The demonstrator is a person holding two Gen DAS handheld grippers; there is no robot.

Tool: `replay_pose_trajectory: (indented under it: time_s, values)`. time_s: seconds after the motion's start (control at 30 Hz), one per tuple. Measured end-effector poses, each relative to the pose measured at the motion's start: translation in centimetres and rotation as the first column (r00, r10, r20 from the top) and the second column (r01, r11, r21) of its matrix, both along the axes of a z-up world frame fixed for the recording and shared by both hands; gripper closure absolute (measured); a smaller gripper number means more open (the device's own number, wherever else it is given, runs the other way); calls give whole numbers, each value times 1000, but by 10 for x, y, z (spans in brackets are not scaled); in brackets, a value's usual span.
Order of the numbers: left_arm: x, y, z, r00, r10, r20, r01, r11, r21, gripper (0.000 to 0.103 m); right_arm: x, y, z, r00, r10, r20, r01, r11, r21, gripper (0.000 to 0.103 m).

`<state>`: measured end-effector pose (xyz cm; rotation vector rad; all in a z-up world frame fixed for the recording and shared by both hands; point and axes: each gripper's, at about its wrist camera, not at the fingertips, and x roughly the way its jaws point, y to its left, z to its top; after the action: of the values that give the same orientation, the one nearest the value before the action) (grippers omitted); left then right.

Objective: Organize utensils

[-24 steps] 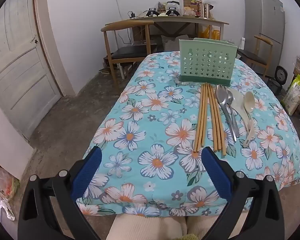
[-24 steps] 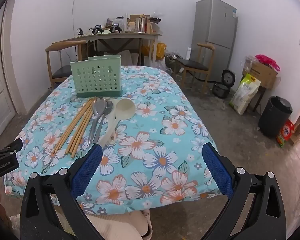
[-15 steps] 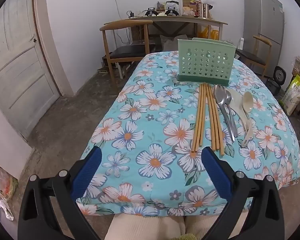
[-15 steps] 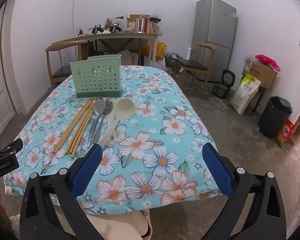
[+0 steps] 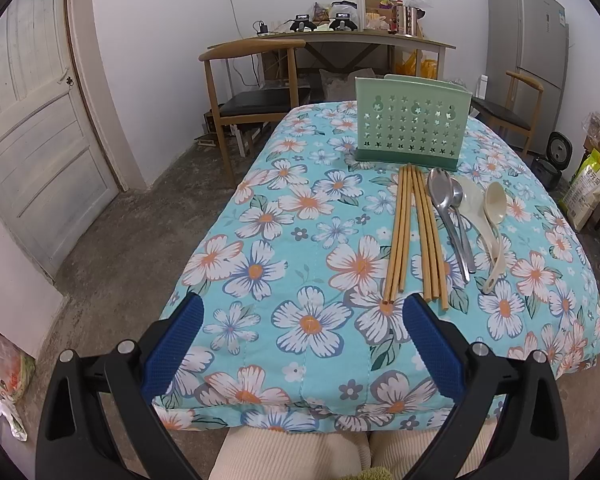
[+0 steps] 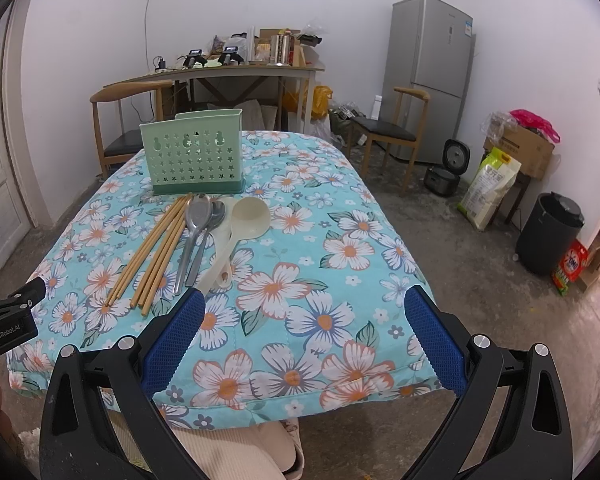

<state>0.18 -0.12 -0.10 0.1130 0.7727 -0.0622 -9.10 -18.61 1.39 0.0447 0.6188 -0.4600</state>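
On the floral tablecloth (image 5: 292, 240) stands a pale green perforated utensil holder (image 5: 412, 124) (image 6: 194, 152) at the far end. In front of it lie several wooden chopsticks (image 5: 416, 232) (image 6: 156, 248), two metal spoons (image 5: 448, 216) (image 6: 198, 232) and two cream plastic spoons (image 5: 488, 216) (image 6: 240, 232), side by side. My left gripper (image 5: 303, 312) hovers open over the near table edge, just short of the chopstick ends. My right gripper (image 6: 303, 312) is open too, above the near right part of the table, with nothing between its fingers.
A wooden chair (image 5: 256, 80) and a cluttered desk (image 5: 340, 36) stand behind the table. A fridge (image 6: 432, 76), a second chair (image 6: 388, 132), a rice cooker (image 6: 446, 168), bags and a black bin (image 6: 548, 232) line the right side. A white door (image 5: 32, 128) is at left.
The left gripper has edged forward toward the utensils, so the table looms slightly larger. The right gripper has barely moved. Both stay open.
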Motion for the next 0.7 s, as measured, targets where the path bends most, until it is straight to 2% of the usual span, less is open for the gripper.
replay_pose_trajectory:
  time_s: [0.7]
  values:
    - [-2,-2,-4,1000,-3,-1,3,1000,2,5,0,-1,1,1000,-1,1,1,1000,-1,8]
